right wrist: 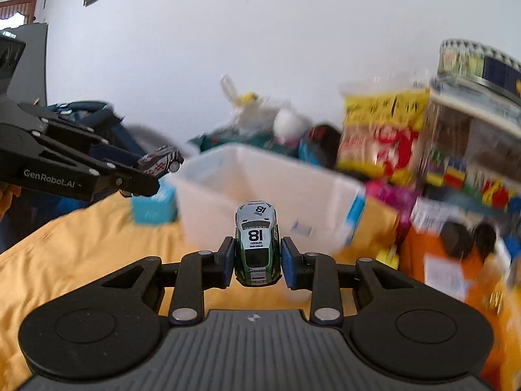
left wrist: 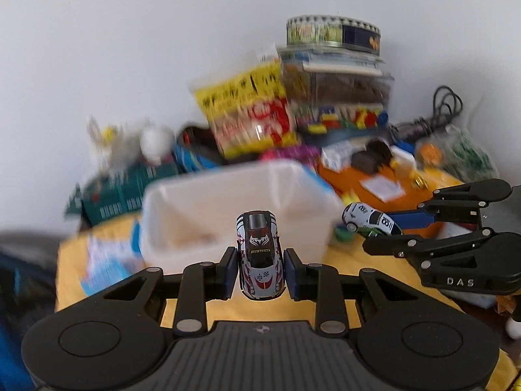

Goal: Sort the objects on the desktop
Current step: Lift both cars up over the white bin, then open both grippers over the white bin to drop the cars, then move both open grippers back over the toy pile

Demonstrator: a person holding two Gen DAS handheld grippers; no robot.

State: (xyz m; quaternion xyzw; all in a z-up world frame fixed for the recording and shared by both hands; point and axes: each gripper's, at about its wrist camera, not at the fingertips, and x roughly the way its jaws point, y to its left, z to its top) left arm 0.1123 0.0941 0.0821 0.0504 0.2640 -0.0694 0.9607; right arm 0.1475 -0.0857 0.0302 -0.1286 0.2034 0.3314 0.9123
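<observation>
My left gripper (left wrist: 259, 270) is shut on a white, red and black toy car (left wrist: 259, 254), nose pointing away, held above the yellow cloth just in front of a white plastic bin (left wrist: 182, 205). My right gripper (right wrist: 258, 262) is shut on a white and green toy car numbered 18 (right wrist: 258, 244), also raised before the same white bin (right wrist: 312, 192). In the left wrist view the right gripper (left wrist: 384, 224) comes in from the right with the number 18 car (left wrist: 371, 221). The right wrist view shows the left gripper (right wrist: 153, 171) at the left, carrying its car (right wrist: 161, 163).
A yellow cloth (right wrist: 81, 244) covers the table. Behind the bin lies a blurred heap: a yellow snack bag (left wrist: 247, 114), a clear box of coloured bricks (left wrist: 342, 97) with a round tin (left wrist: 332, 31) on top, green packets (left wrist: 123, 192), an orange cloth (left wrist: 374, 185) and black cables (left wrist: 446, 104).
</observation>
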